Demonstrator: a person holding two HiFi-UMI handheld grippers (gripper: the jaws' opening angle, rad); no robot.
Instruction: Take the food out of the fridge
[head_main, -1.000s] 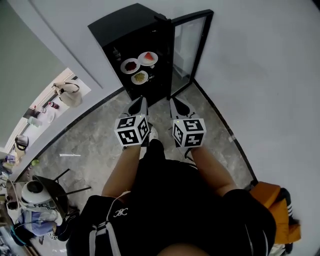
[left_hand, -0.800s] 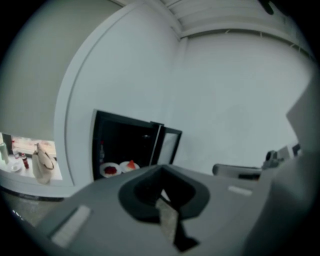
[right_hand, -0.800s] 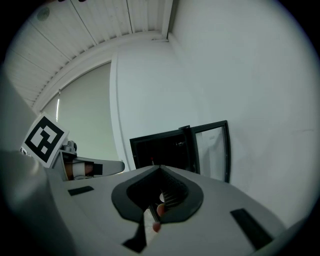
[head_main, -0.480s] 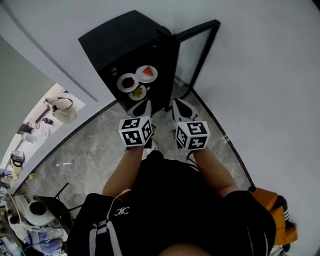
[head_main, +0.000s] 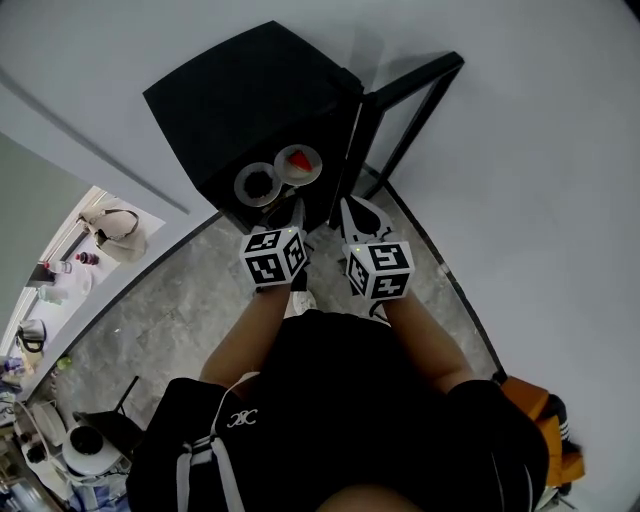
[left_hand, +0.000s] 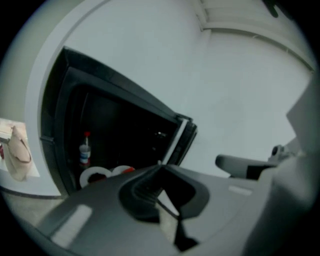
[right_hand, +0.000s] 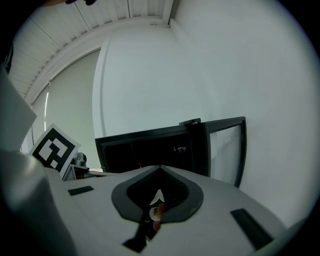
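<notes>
1. The food lies on two white plates inside the open fridge (head_main: 240, 95), in the upper middle of the head view. The plate with a red piece (head_main: 299, 162) is on the right. The plate with dark food (head_main: 256, 184) is just beside it on the left.
2. The fridge is a small black cabinet standing on the floor against a white wall. Its glass door (head_main: 405, 120) is swung out to the right, seen nearly edge-on.
3. In the left gripper view, a bottle with a red cap (left_hand: 85, 150) stands upright in the dark interior. It is to the left of the plates and a little behind them.
4. The left gripper (head_main: 296, 207) has its jaws pressed together with nothing between them. In the head view its tips lie just below the plates, over the fridge's lower front.
5. The right gripper (head_main: 347, 206) is likewise closed and empty. It is near the left one, below the hinge edge of the door.
6. Both grippers are held by a person in black clothing (head_main: 330, 400) standing on a grey marbled floor (head_main: 170, 310).
7. Further out, a beige bag (head_main: 112, 224) lies at the left edge. An orange object (head_main: 535, 405) sits at the lower right, and a kettle (head_main: 85, 440) at the lower left.
</notes>
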